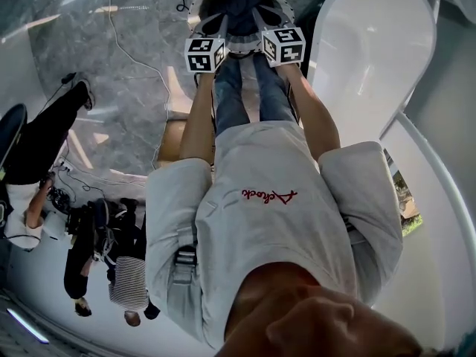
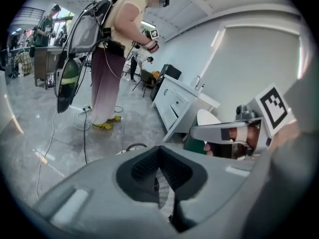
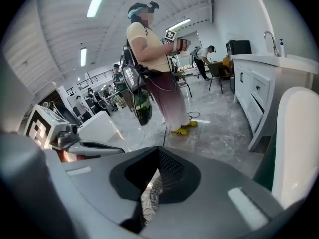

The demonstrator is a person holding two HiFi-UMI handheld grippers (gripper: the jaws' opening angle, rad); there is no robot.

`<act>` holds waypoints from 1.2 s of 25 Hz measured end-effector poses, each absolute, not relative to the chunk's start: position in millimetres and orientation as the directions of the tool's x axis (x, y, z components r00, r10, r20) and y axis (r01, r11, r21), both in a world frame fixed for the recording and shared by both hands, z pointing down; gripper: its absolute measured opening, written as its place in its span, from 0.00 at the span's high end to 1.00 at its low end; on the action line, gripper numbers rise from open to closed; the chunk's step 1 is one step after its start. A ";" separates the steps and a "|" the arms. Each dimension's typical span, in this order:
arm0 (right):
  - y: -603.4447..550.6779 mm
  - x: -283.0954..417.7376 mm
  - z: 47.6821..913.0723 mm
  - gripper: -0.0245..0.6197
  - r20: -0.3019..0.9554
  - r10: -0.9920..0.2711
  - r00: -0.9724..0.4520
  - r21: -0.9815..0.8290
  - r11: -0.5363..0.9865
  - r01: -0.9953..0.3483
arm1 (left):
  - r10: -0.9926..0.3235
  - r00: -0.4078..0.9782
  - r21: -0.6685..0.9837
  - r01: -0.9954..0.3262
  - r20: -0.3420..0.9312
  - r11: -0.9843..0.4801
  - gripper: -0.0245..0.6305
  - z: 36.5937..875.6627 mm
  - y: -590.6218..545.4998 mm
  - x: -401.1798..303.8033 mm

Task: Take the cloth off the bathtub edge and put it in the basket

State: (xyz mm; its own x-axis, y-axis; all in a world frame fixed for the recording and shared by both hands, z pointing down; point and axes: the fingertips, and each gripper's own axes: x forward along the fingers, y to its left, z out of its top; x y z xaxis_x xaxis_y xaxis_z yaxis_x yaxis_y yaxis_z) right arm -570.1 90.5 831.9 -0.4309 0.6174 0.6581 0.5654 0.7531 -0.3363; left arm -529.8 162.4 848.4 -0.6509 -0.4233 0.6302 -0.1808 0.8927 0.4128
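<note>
Standing beside the glossy white bathtub (image 1: 372,58), a person in a pale grey shirt (image 1: 275,222) reaches both arms forward over a round white-rimmed basket (image 1: 195,6) on the grey marble floor (image 1: 126,58). The dark blue cloth (image 1: 242,15) lies bunched inside the basket. The left gripper (image 2: 160,163) has its jaws fully closed, ribbed pads pressed together, nothing gripped between them. The right gripper (image 3: 157,166) is the same: jaws tight together, empty. The 2 marker cubes (image 1: 204,53) sit side by side just short of the basket rim, jaw tips pointing down toward the cloth; contact with it is unreadable from above. A bystander in a yellow top (image 2: 117,49), wearing a backpack, stands across the floor.
</note>
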 end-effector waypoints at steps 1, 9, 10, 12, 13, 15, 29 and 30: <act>90.3 -572.8 822.3 0.95 0.638 0.628 -0.445 -0.332 0.746 0.577 | -0.416 -0.667 0.404 -0.185 0.618 0.896 0.96 838.8 164.4 -534.0; 80.4 -593.2 741.5 0.95 0.529 0.638 -0.559 -0.233 0.743 0.627 | -0.363 -0.778 0.315 -0.223 0.513 0.922 0.96 755.4 179.3 -562.4; 79.6 -595.3 732.8 0.95 0.518 0.637 -0.570 -0.226 0.745 0.627 | -0.358 -0.785 0.304 -0.227 0.505 0.925 0.96 747.0 180.7 -564.1; 77.9 -600.1 718.5 0.95 0.497 0.637 -0.589 -0.221 0.750 0.623 | -0.351 -0.799 0.283 -0.235 0.488 0.930 0.96 732.2 181.8 -568.1; 77.1 -602.0 712.5 0.95 0.488 0.637 -0.597 -0.220 0.751 0.622 | -0.348 -0.804 0.274 -0.239 0.481 0.931 0.96 726.0 181.4 -569.8; 75.2 -602.7 700.4 0.95 0.473 0.639 -0.606 -0.217 0.752 0.623 | -0.347 -0.811 0.265 -0.246 0.470 0.933 0.96 714.7 178.8 -570.6; 75.2 -608.0 585.6 0.95 0.322 0.678 -0.661 -0.155 0.726 0.670 | -0.306 -0.883 0.176 -0.258 0.355 0.950 0.96 594.3 184.9 -583.5; 76.0 -607.9 578.9 0.95 0.312 0.679 -0.665 -0.150 0.726 0.671 | -0.304 -0.887 0.171 -0.259 0.347 0.951 0.96 587.9 186.5 -582.9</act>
